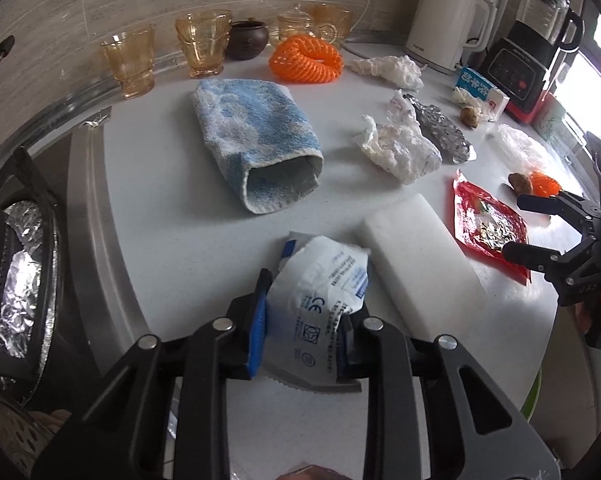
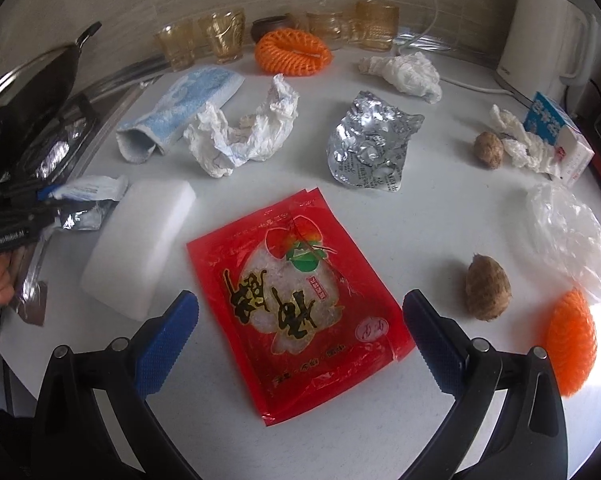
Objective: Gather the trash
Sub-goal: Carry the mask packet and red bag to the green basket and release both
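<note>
White printed wrapper (image 1: 320, 296) pinched in left claw (image 1: 304, 320); right claw (image 2: 300, 320) spread wide over red packet (image 2: 296, 296)

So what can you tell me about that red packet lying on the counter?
The red packet is a flat, glossy plastic pouch, crinkled and torn along its top edge. It has a clear window in the middle, dark lettering and a picture of red fruit with green leaves. It looks empty or nearly so. It lies flat on the white counter, beside the white block, with the right gripper over it, jaws wide open and not touching.
</note>
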A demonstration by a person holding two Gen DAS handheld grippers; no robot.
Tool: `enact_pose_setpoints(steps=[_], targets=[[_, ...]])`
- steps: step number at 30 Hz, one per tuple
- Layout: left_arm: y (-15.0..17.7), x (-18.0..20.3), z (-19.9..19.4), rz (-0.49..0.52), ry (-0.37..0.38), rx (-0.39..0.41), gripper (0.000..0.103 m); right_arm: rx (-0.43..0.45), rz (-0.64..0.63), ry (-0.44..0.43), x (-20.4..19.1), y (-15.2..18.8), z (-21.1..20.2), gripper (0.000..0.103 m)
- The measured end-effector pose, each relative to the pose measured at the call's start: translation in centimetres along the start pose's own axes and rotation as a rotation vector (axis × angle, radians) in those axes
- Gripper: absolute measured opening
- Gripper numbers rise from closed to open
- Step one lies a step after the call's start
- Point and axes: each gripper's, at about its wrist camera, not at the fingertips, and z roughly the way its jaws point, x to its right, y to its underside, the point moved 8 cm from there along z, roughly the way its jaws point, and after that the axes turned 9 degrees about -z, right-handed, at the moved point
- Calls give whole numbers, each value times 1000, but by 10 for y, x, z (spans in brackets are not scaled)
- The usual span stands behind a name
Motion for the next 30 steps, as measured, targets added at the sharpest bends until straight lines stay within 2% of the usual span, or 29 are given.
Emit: enact_pose_setpoints(steps=[12,15,18,20,21,22,23,25,28,30], targets=[[-11,-1,-28,-56,24,44,24,-23,-180,-41,-3,-9,19,101],[-11,-2,-33,-75,28,49,24,-24,-191,-54,-3,-9,18,93],[-13,-2,-37,-82,27,53,24,-17,-201,-59,-3,-10,14,79],[-13,-2,-38,-87,28,55,24,-11,-202,-62,-3,-10,12,63],[-13,-2,-40,-89,32,56,24,-9,-198,-67,-4,-11,10,58],[-13,-1,-41,-90,33,57,24,-7,-194,-72,-4,-10,9,47],[-13,-1,-42,-89,34,58,24,-1,-177,-93,-4,-11,7,31],[-13,2,-44,-82,33,61,24,4,-144,-131,-6,-10,6,14],[-12,6,-46,-75,34,60,24,23,-109,-169,-9,-9,2,4],[-12,9,-49,-69,38,61,24,37,-87,-183,-11,-9,-1,2]])
